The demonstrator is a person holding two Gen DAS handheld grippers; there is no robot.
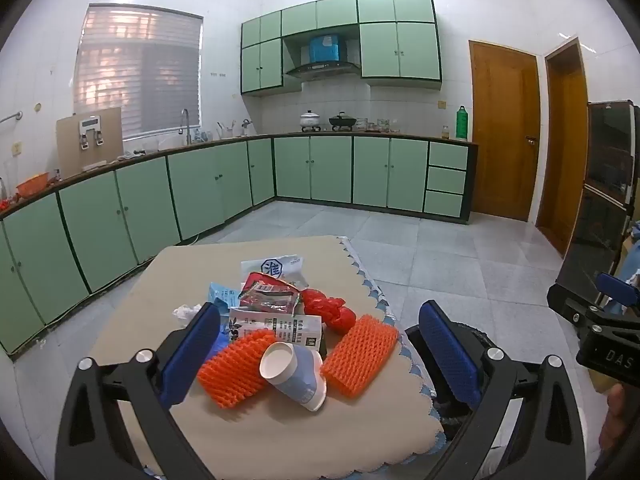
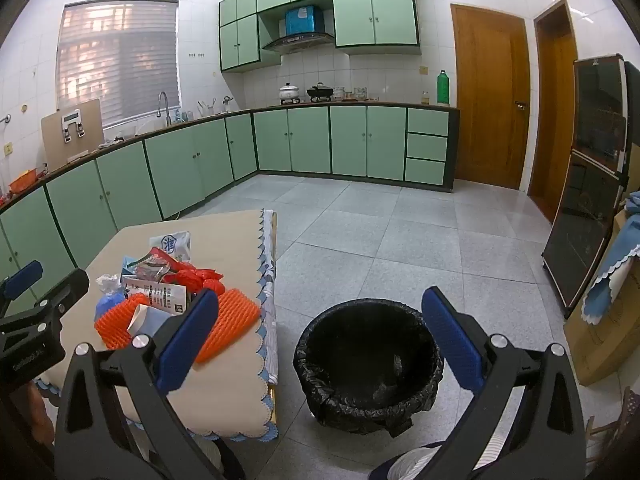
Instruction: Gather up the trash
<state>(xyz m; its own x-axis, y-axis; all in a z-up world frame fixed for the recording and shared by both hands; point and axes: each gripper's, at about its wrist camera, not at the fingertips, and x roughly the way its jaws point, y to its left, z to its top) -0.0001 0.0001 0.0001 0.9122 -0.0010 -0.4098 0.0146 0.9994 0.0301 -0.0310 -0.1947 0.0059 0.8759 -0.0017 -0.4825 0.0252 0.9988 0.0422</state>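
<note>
Trash pile [image 1: 288, 328] on table [image 1: 160, 288], framed untouched between wide-spread left claw [image 1: 320, 354] fingers.

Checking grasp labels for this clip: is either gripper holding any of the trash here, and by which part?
Nothing is held. The left gripper and right gripper both stand wide open, apart from the trash pile.

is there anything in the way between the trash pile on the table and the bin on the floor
Nothing visible does. The trash pile sits near the table edge, and the black-lined bin stands open on bare floor beside that edge. Both the left gripper and right gripper are open and empty.
</note>
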